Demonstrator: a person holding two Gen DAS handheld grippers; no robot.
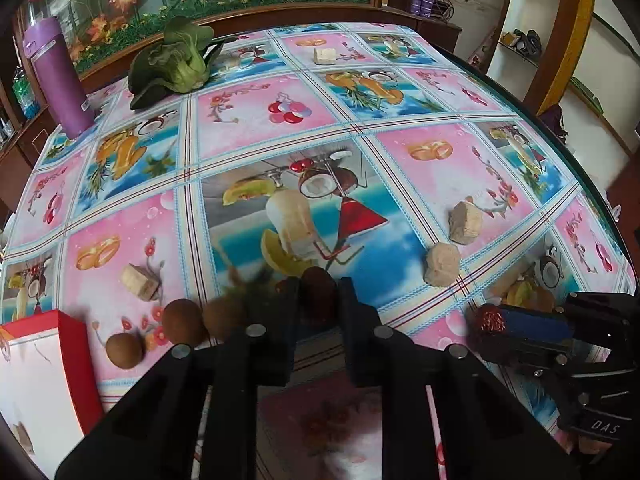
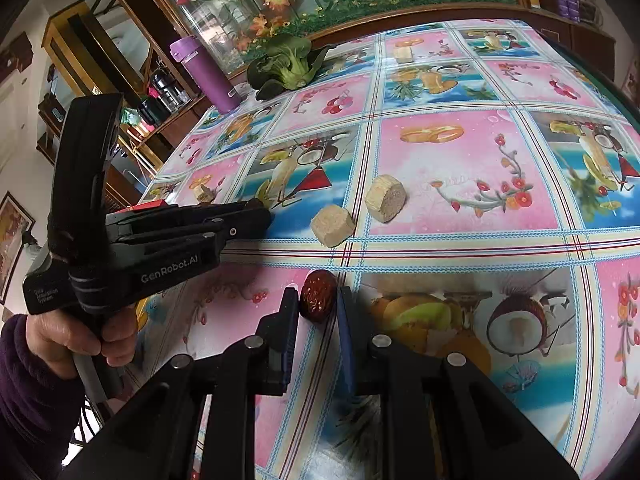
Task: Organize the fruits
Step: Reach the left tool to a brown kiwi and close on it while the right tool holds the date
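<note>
The left gripper (image 1: 319, 300) has a dark red date (image 1: 318, 294) pinched between its two fingers, just over the near edge of the table (image 1: 360, 120); the right gripper (image 2: 319, 300) squeezes a second red date (image 2: 318, 295), wrinkly and shiny, and holds it low over the bright picture cloth; only the left view shows three round brown fruits (image 1: 184, 321) in a row beside the left fingers, and a red and white box (image 1: 48, 368) at the near left corner, plus a pale chunk (image 1: 140, 282) close behind them; only the right view shows a person's hand (image 2: 80, 336) in a dark purple sleeve (image 2: 28, 396) gripping the left tool's handle; both views show two tan chunks (image 2: 360, 210) lying near each other in the middle of the cloth, a green leafy vegetable (image 1: 176, 62) far back, and a tall purple bottle (image 1: 58, 76) standing to its left.
</note>
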